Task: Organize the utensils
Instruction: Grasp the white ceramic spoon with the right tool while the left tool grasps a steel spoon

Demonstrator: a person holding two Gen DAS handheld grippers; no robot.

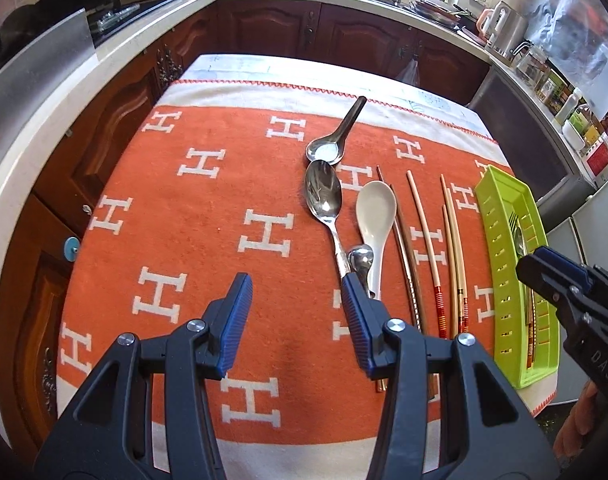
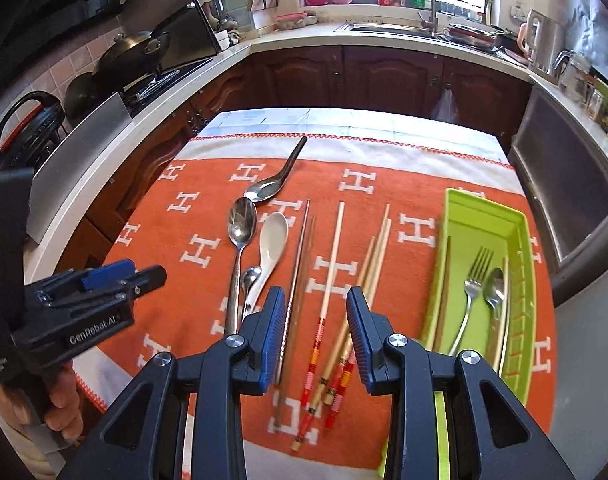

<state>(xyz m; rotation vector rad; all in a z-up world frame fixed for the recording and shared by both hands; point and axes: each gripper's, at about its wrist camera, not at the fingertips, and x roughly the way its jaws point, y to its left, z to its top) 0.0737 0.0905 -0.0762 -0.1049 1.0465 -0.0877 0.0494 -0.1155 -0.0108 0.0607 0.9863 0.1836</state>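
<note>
both grippers empty, jaws apart: left gripper (image 1: 297, 312) over orange h-patterned cloth (image 1: 207, 208) beside long steel spoon (image 1: 324, 200); right gripper (image 2: 316, 320) above loose wooden chopsticks (image 2: 332, 256). lime-green slotted plastic tray (image 2: 460, 216) at cloth's right holds steel fork (image 2: 470, 292).

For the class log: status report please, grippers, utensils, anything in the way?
Left gripper open, empty. Right gripper open over the chopsticks, holding nothing. Fork already in green tray; spoons still on cloth. Nothing blocking.

Right of the claws is a lime-green tray (image 2: 484, 216); under them an orange cloth (image 1: 207, 208) with white H letters.
</note>
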